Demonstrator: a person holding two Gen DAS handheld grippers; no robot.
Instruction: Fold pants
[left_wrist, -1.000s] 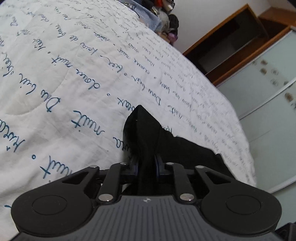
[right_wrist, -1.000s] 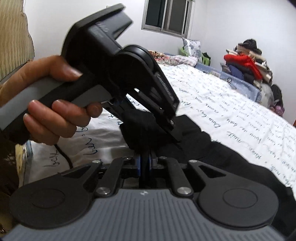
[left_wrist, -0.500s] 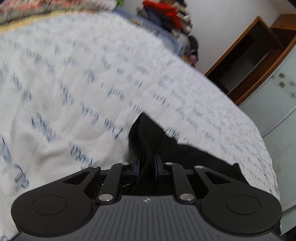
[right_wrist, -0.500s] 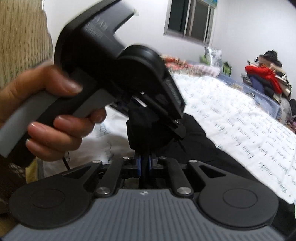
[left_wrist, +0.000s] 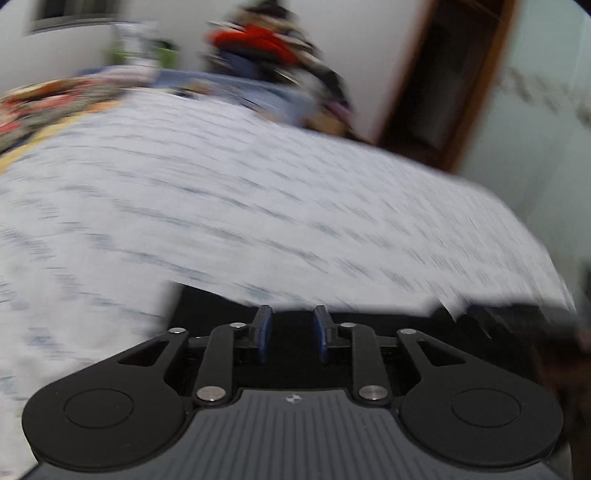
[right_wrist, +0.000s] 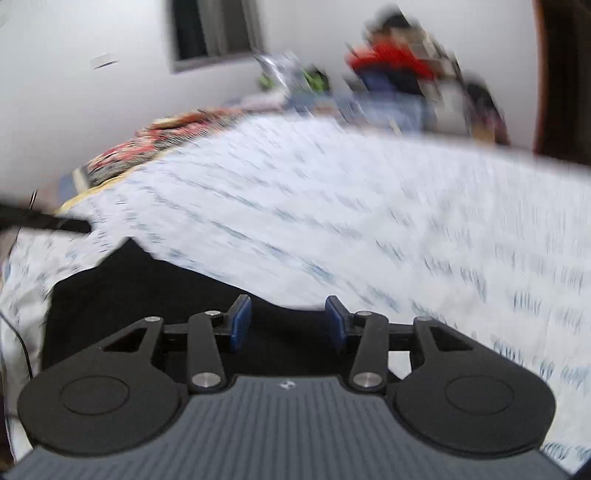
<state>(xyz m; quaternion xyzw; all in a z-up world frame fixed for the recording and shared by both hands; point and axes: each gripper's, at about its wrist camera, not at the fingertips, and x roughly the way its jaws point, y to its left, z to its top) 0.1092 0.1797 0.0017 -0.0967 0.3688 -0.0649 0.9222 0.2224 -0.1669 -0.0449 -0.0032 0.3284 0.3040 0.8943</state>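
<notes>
The black pants lie flat on the white bedspread with blue handwriting print, and both views are blurred by motion. My left gripper hangs just above the pants' far edge. Its jaws are opening, the blue pads stand apart, and no fabric is pinched between them. In the right wrist view the pants spread left and below my right gripper. Its jaws are opening wider, with the pads clear of the cloth.
A pile of clothes with a red item sits past the bed's far end. A patterned blanket lies at the far left. A dark wooden frame stands on the right and a window behind.
Both grippers held a raised fold of the black pants; now both have let go and spread their jaws. Both views have swung and lifted, and the left gripper and hand have left the right view.
</notes>
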